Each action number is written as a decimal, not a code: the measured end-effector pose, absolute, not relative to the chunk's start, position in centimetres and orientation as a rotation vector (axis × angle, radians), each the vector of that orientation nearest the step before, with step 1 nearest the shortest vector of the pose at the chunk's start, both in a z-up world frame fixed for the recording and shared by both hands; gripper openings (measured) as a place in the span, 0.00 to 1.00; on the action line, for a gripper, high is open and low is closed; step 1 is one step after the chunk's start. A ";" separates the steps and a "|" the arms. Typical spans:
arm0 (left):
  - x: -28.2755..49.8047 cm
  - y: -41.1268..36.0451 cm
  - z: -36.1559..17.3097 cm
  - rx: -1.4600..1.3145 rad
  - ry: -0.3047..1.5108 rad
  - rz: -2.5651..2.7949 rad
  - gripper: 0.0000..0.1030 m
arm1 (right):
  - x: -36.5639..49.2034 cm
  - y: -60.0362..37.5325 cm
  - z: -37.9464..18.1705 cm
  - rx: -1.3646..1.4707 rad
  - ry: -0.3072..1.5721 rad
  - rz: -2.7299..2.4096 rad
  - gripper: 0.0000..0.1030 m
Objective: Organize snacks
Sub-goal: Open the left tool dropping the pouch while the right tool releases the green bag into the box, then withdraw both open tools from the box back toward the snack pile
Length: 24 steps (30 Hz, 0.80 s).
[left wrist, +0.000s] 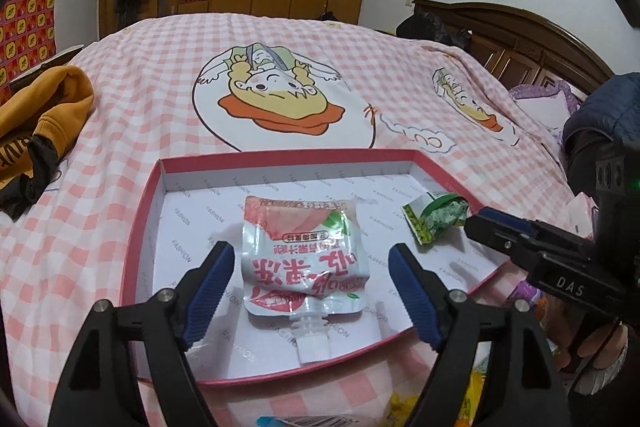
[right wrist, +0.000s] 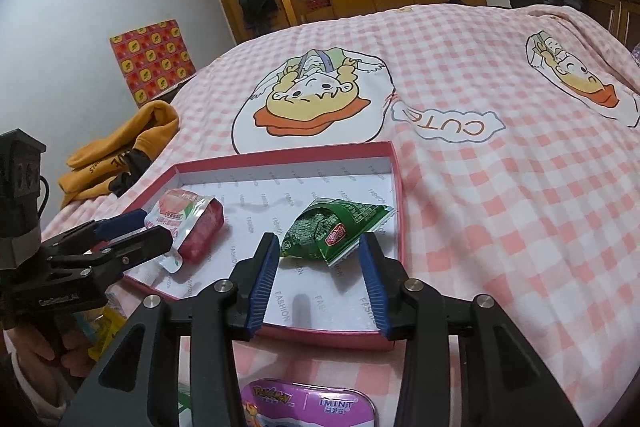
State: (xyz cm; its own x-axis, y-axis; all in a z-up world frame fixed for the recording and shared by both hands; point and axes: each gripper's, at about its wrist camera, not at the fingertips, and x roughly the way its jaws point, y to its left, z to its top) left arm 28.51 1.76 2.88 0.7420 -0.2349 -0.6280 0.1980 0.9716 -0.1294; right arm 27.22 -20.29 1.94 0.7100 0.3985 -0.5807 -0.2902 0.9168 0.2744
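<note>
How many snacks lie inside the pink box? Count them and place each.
2. The peach jelly pouch lies between the left gripper's open fingers; the green packet lies before the right gripper. None looks hidden.

Readable text: box lining, my two grippers, tin, bedspread.
"FASHION" repeats all over the white lining of the red box (right wrist: 394, 163). My right gripper (left wrist: 476, 223) body reads "DAS"; left gripper (right wrist: 160, 227) body print too blurred to read. Purple tin (right wrist: 308, 405) says "POKEMON" and "IMINT". Bedspread (right wrist: 500, 207) cloud says "CUTE". Pink pouch (left wrist: 304, 259) carries Chinese characters, upside down, unread by me.
</note>
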 end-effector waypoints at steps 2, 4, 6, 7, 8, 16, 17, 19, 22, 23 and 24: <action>28.3 1.8 3.0 -0.058 0.684 -0.245 0.83 | 27.1 -20.2 2.0 0.164 0.679 0.391 0.47; 28.0 1.8 3.2 -0.060 0.671 -0.252 0.84 | 27.0 -20.1 2.1 0.162 0.674 0.399 0.50; 27.8 1.7 3.3 -0.059 0.660 -0.258 0.85 | 26.9 -20.2 2.1 0.166 0.670 0.409 0.52; 27.7 1.7 3.4 -0.059 0.653 -0.260 0.85 | 26.8 -20.3 2.1 0.171 0.668 0.413 0.53; 27.5 1.7 3.5 -0.059 0.646 -0.264 0.85 | 26.8 -20.3 2.1 0.174 0.666 0.414 0.54; 26.1 1.7 4.3 -0.055 0.567 -0.279 0.89 | 26.6 -20.6 2.2 0.192 0.652 0.419 0.63; 25.9 1.7 4.4 -0.054 0.560 -0.279 0.90 | 26.5 -20.6 2.2 0.193 0.651 0.421 0.64; 25.7 1.8 4.5 -0.055 0.553 -0.282 0.90 | 26.5 -20.5 2.3 0.193 0.647 0.426 0.66; 25.5 1.8 4.6 -0.055 0.549 -0.280 0.90 | 26.2 -20.5 2.4 0.194 0.636 0.433 0.71; 25.4 1.8 4.6 -0.055 0.548 -0.276 0.90 | 26.2 -20.5 2.5 0.197 0.633 0.435 0.72; 25.3 1.8 4.6 -0.056 0.546 -0.274 0.90 | 26.2 -20.6 2.5 0.199 0.630 0.435 0.73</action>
